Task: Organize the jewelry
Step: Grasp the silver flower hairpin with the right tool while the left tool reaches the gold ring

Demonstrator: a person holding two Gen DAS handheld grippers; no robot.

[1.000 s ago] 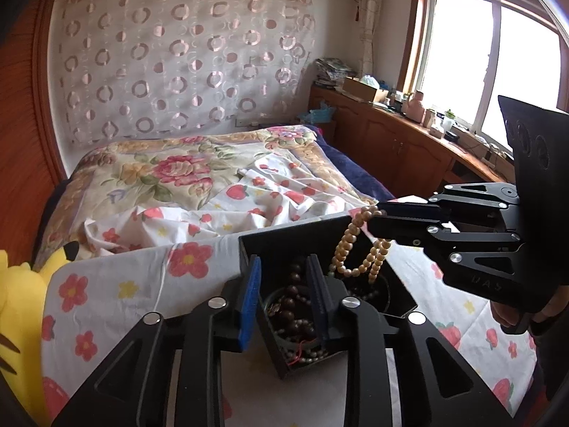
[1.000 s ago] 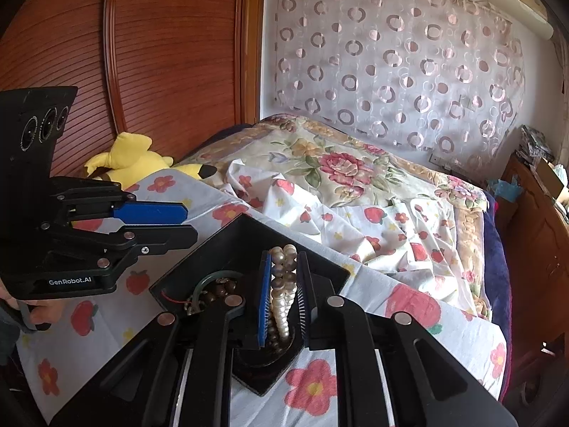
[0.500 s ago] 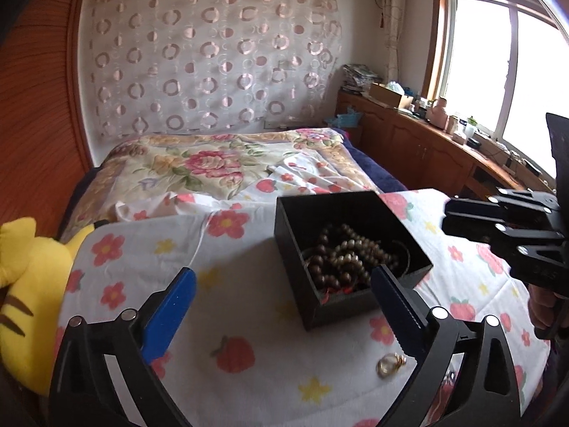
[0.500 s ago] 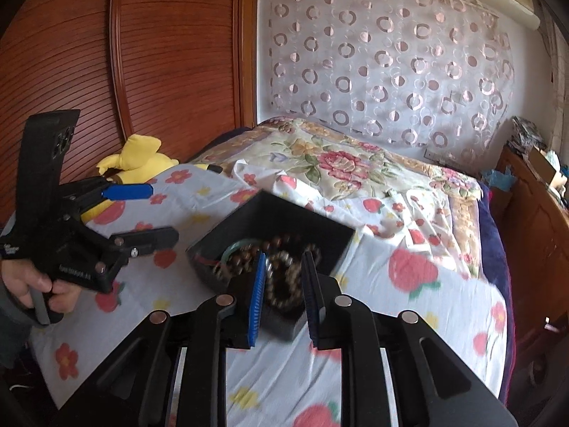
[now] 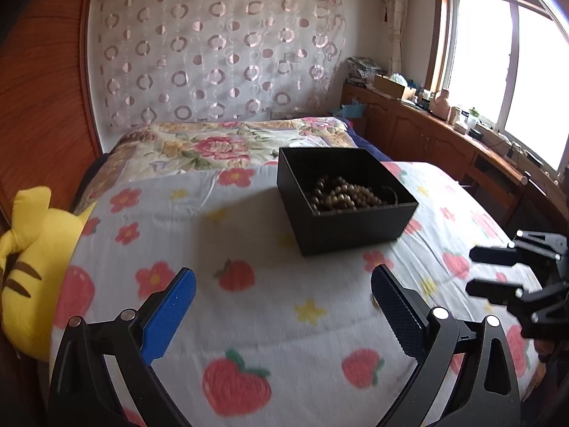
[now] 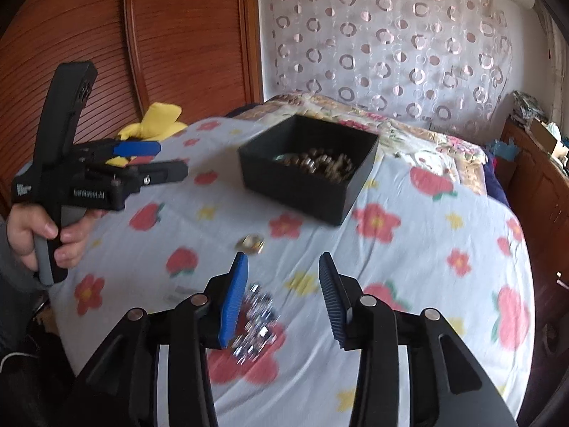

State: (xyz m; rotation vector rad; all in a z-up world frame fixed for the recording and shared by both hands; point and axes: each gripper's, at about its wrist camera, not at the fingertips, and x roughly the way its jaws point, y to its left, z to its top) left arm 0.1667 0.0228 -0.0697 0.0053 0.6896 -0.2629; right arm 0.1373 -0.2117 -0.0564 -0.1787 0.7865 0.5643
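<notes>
A black open box (image 5: 346, 235) (image 6: 295, 185) sits on the flowered cloth and holds brown bead bracelets (image 5: 343, 195) (image 6: 316, 163). A small gold ring-like piece (image 6: 250, 242) lies on the cloth in front of the box. A blurred silver shiny piece (image 6: 258, 323) lies below my right gripper (image 6: 282, 299), which is open and empty above it. My left gripper (image 5: 282, 316) is open and empty, pulled back from the box; it also shows in the right wrist view (image 6: 167, 162).
A yellow plush toy (image 5: 28, 263) lies at the cloth's left edge. A bed with a floral quilt (image 5: 220, 142) lies behind the box. A wooden wardrobe (image 6: 142, 35) stands on the left, and a wooden counter (image 5: 462, 149) under the window on the right.
Both grippers pulled back from the box and opened. The pale bead bracelet that the right gripper held one second ago has been let go at the box.
</notes>
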